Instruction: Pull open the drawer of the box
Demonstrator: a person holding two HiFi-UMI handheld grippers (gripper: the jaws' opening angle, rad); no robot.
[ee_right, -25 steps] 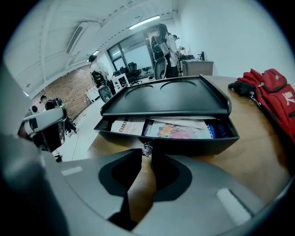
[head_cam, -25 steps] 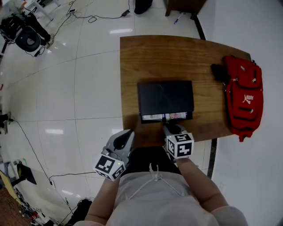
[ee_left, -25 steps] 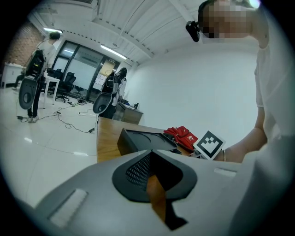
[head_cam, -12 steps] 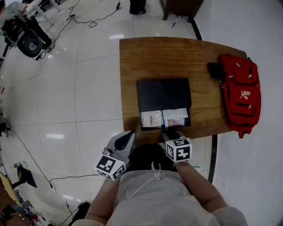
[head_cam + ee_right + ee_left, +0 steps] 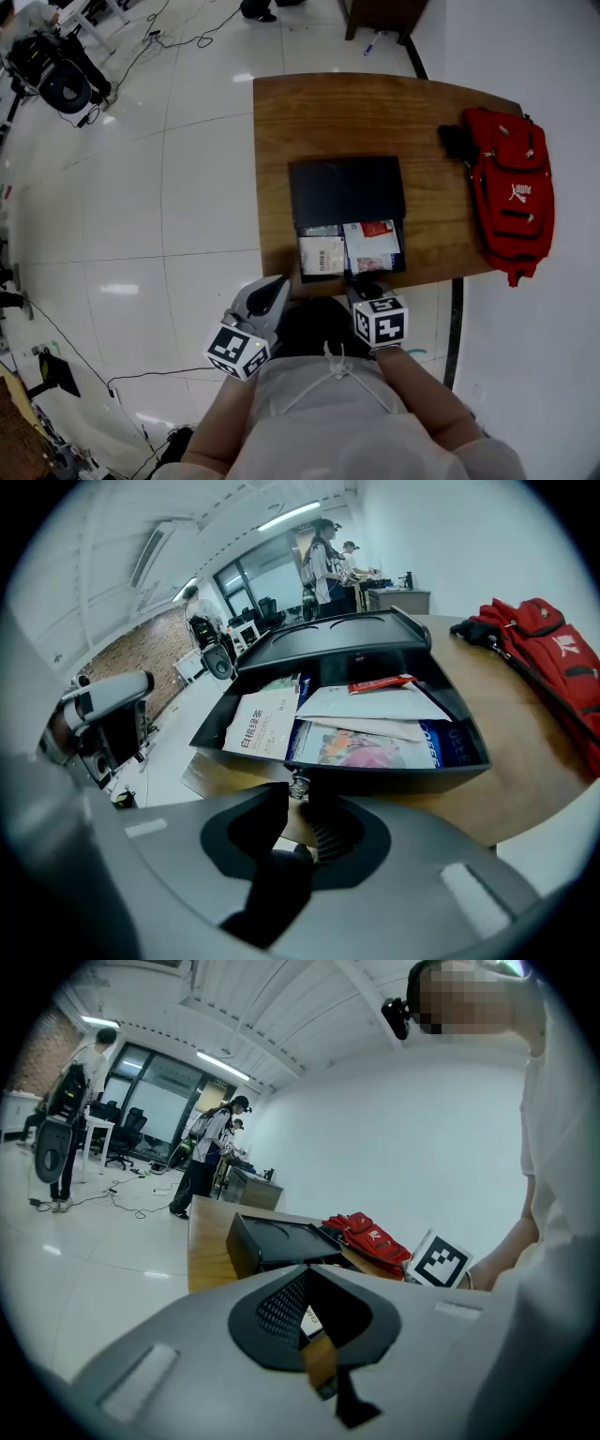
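clamped on the drawer knob [image 5: 298, 785], the right tool [image 5: 300, 810] should be drawn straight back, the box [image 5: 346, 190] steadied by the closed left tool [image 5: 276, 288].

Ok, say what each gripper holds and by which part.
The right gripper grips the drawer by the knob on its front; the left gripper holds nothing.

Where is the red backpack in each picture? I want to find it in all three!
Head view: the red fabric backpack lies at the picture's right, on the brown wooden table.
Left gripper view: just right of the middle, beyond the box.
Right gripper view: at the far right edge.
Shared landmark: the black box with its drawer pulled open.
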